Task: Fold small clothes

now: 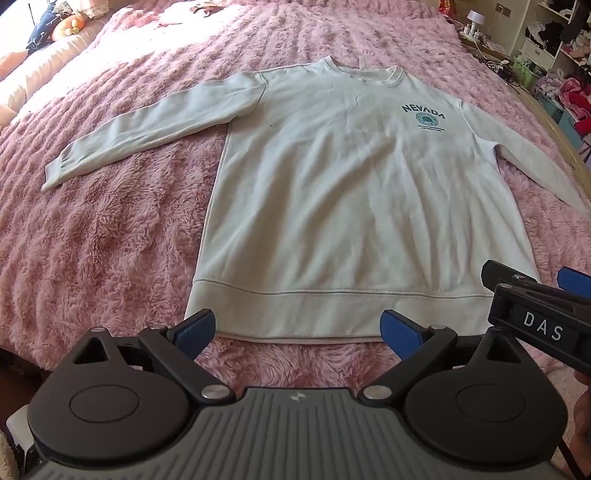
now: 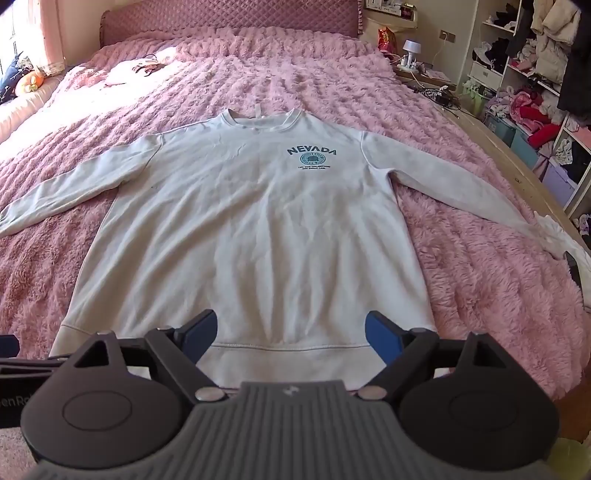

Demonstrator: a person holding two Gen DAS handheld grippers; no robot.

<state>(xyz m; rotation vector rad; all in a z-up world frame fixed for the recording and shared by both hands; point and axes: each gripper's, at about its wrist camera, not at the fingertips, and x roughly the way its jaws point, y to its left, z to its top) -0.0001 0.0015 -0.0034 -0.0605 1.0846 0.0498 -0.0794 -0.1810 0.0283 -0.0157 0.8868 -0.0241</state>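
Observation:
A white long-sleeved sweatshirt [image 1: 351,192] with a teal "NEVADA" print lies flat and face up on the pink fluffy bedspread, both sleeves spread out; it also shows in the right wrist view [image 2: 251,236]. My left gripper [image 1: 297,330] is open and empty, just above the hem near its left half. My right gripper [image 2: 290,334] is open and empty over the hem's middle-right part. The right gripper also shows at the right edge of the left wrist view [image 1: 535,288].
The pink bedspread [image 1: 92,240] covers a wide bed. A wooden bed edge [image 2: 517,158] runs along the right. Cluttered shelves with clothes [image 2: 535,92] stand beyond it. Soft toys [image 1: 66,26] lie at the far left. A white cloth [image 2: 565,240] lies at the right sleeve's end.

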